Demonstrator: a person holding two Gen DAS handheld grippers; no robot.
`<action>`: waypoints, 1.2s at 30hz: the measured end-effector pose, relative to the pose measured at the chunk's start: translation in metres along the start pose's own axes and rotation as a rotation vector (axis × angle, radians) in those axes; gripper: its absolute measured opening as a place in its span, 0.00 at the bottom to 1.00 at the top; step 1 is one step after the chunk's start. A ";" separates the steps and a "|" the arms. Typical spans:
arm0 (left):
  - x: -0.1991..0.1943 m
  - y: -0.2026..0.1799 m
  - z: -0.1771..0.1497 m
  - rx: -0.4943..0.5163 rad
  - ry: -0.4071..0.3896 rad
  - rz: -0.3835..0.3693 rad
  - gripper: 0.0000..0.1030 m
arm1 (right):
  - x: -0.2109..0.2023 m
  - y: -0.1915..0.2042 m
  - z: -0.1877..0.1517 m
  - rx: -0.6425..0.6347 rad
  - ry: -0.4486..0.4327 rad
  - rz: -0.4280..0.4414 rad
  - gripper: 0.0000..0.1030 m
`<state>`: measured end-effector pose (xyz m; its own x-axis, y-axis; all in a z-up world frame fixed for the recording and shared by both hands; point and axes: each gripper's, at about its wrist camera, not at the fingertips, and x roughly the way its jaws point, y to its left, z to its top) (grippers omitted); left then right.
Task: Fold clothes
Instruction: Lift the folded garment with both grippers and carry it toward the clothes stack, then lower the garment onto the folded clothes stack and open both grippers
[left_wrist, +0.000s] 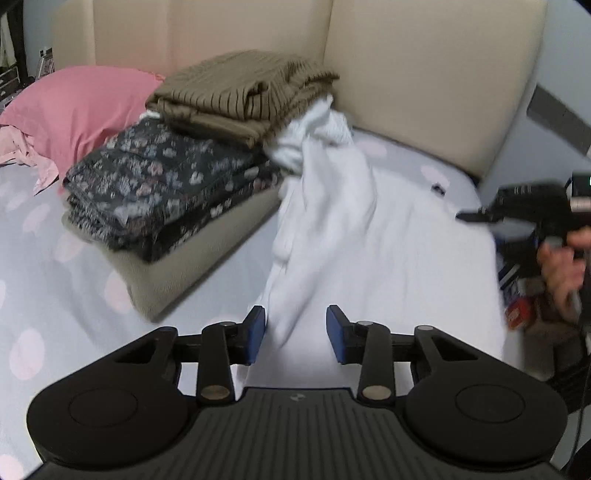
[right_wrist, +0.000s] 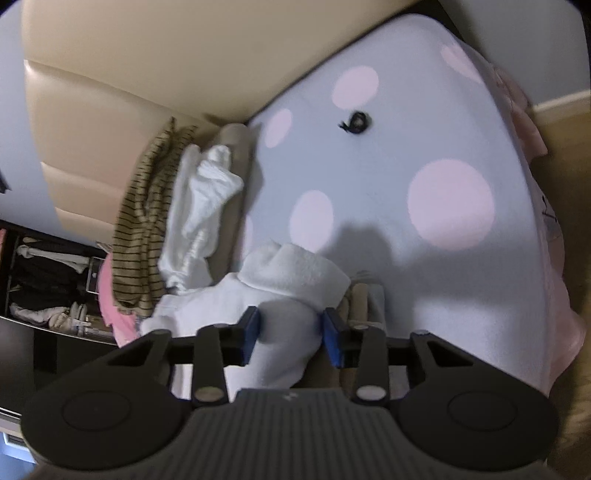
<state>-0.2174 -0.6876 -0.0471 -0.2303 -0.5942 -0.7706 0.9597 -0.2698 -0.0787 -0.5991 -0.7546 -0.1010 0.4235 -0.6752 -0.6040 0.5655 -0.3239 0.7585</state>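
With the white garment (right_wrist: 280, 314) clamped between the right gripper (right_wrist: 290, 334) fingers and loose between the parted left gripper (left_wrist: 295, 334) fingers, both edges are best drawn taut over the bed (right_wrist: 369, 166) before folding

No readable text anywhere (only a small blurred emblem on each gripper's ribbed body, behind the fingers)

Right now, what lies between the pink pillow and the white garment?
In the left wrist view, a stack: olive striped top on dark floral clothes, between pink pillow and white garment.
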 end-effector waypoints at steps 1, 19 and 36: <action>0.003 0.001 -0.003 -0.004 0.012 0.006 0.34 | 0.001 0.001 0.000 -0.010 -0.006 -0.003 0.21; 0.025 0.018 -0.012 -0.082 0.064 0.101 0.33 | 0.003 0.070 -0.049 -0.685 -0.200 -0.305 0.26; 0.077 -0.028 0.073 -0.057 -0.016 0.052 0.28 | -0.008 0.097 -0.101 -0.859 -0.097 -0.307 0.25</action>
<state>-0.2733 -0.7812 -0.0577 -0.1824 -0.6184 -0.7644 0.9779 -0.1949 -0.0756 -0.4763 -0.7139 -0.0478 0.1284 -0.7061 -0.6963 0.9916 0.0799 0.1018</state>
